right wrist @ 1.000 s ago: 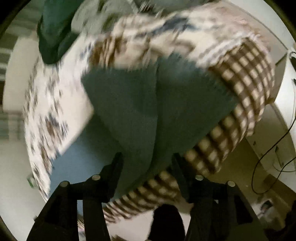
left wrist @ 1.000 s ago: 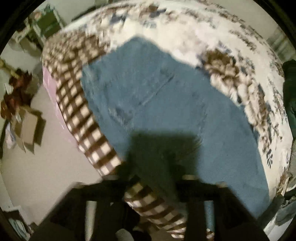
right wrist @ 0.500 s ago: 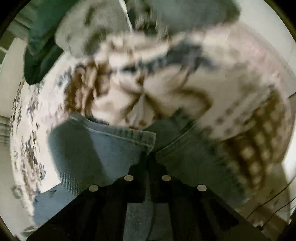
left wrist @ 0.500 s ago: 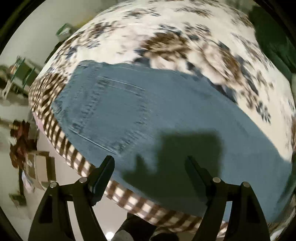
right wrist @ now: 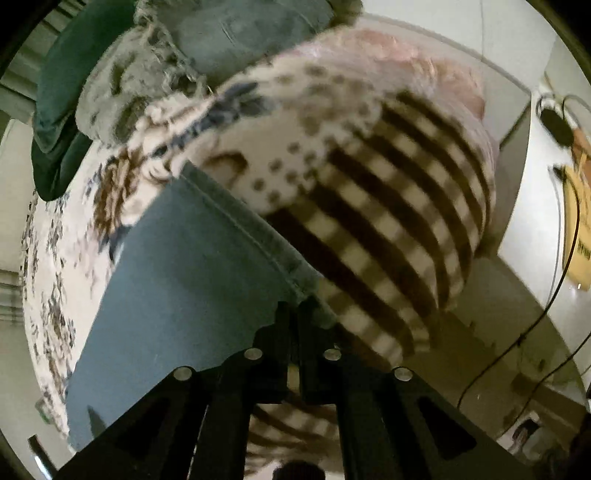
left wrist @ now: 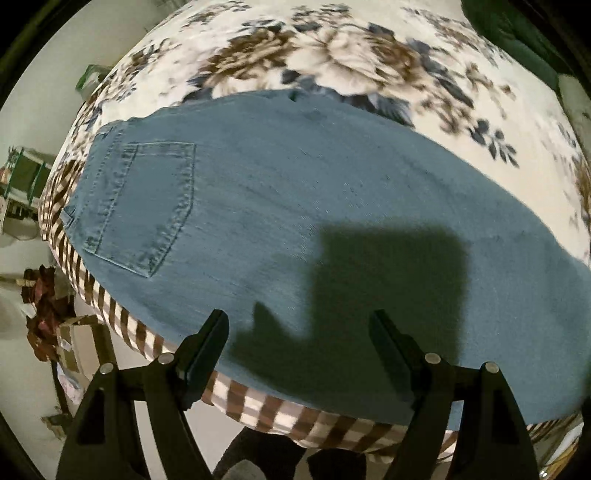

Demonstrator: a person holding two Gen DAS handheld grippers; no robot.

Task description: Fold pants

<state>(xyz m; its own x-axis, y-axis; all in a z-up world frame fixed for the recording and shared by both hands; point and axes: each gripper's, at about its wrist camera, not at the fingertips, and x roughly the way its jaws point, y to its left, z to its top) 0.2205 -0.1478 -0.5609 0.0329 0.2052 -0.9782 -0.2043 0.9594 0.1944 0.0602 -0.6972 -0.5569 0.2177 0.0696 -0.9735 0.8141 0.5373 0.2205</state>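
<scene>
Blue denim pants (left wrist: 295, 206) lie flat on the bed, folded lengthwise, back pocket up at the left. My left gripper (left wrist: 299, 332) is open and empty, hovering above the pants near the bed's front edge. In the right wrist view the leg end of the pants (right wrist: 184, 280) runs up to its hem. My right gripper (right wrist: 297, 317) is shut on the hem corner of the pants at the bed's edge.
The bed has a floral blanket (left wrist: 369, 62) and a brown checked cover (right wrist: 388, 229) hanging over its side. Dark green pillows (right wrist: 70, 92) and a grey garment (right wrist: 240, 29) lie at the far end. Cables (right wrist: 535, 314) trail on the floor at the right.
My left gripper opened and pulled back, with the pants lying flat. My right gripper closed on the hem corner and has carried it across the bed.
</scene>
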